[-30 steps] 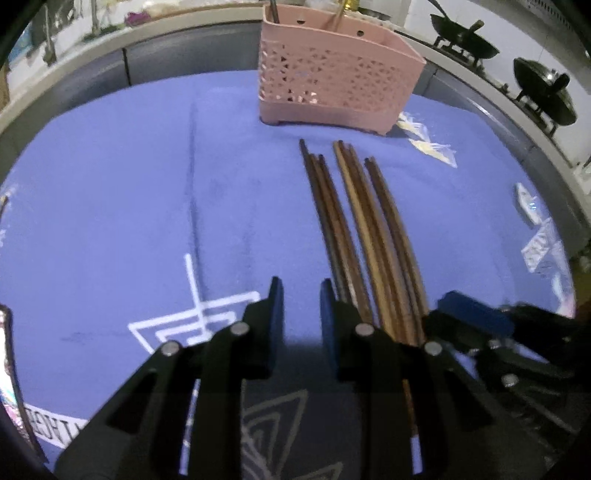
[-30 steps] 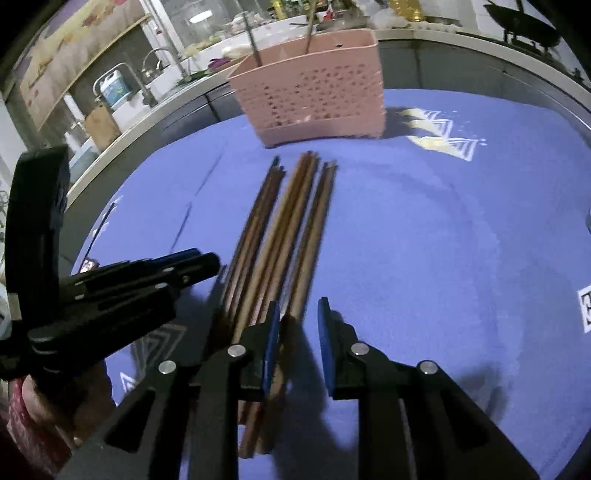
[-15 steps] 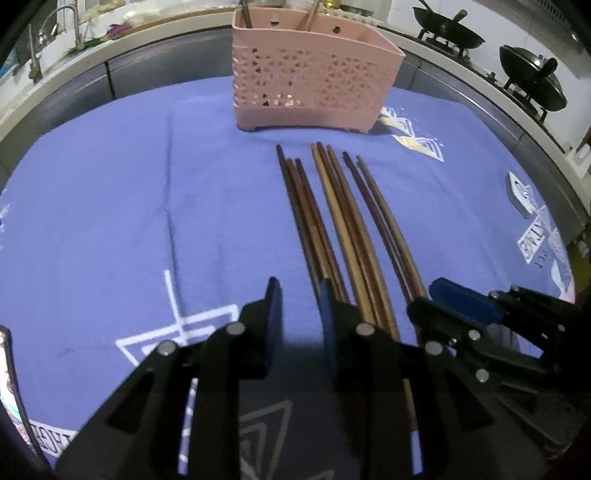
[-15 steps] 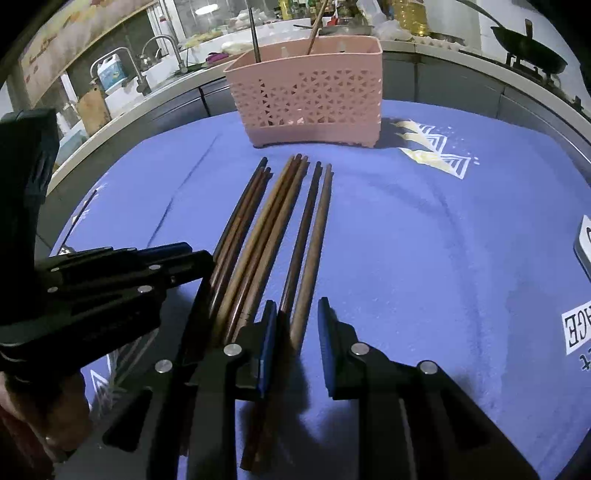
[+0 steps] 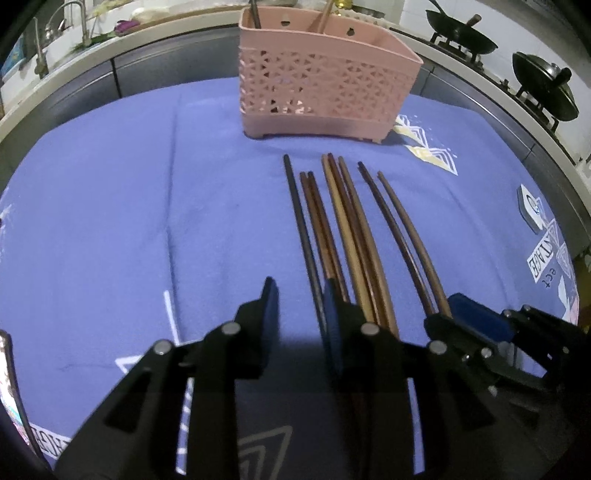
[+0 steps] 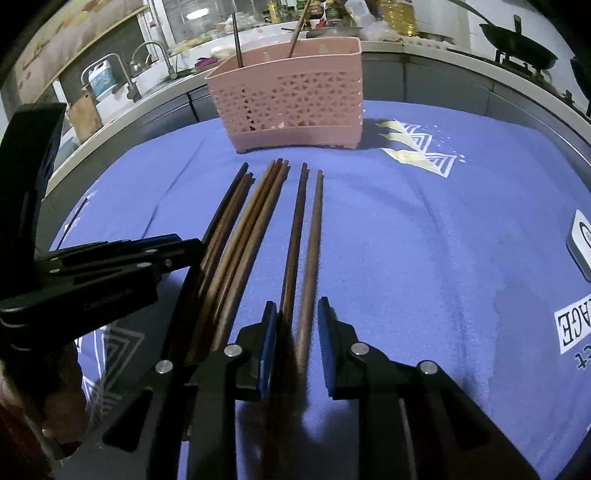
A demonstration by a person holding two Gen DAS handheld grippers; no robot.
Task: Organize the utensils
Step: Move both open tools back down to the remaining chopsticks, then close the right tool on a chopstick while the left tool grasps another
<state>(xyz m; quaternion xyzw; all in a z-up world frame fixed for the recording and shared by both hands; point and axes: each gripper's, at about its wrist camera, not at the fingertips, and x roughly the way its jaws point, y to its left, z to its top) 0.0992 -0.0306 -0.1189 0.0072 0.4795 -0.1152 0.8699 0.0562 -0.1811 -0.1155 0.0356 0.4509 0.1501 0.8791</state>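
Several wooden chopsticks (image 5: 347,229) lie side by side on a blue cloth (image 5: 110,206), pointing at a pink perforated utensil basket (image 5: 321,92) that holds a few sticks. My left gripper (image 5: 297,306) is open, low over the cloth, with the darkest, leftmost chopstick (image 5: 301,225) between its jaws. My right gripper (image 6: 295,321) is open and straddles the near ends of the two rightmost chopsticks (image 6: 303,251). The basket (image 6: 291,99) stands beyond them. Each gripper shows in the other's view: the right gripper (image 5: 476,332) on the right, the left gripper (image 6: 110,266) on the left.
A grey counter edge (image 5: 147,62) rings the cloth. A sink with tap (image 6: 147,62) lies at the back left, woks on a stove (image 5: 461,33) at the back right. A small white tag (image 6: 581,240) rests on the cloth at the right.
The bundle has spread: the two rightmost chopsticks now lie apart, between my right jaws. My left gripper has shifted so the dark leftmost chopstick sits between its jaws.
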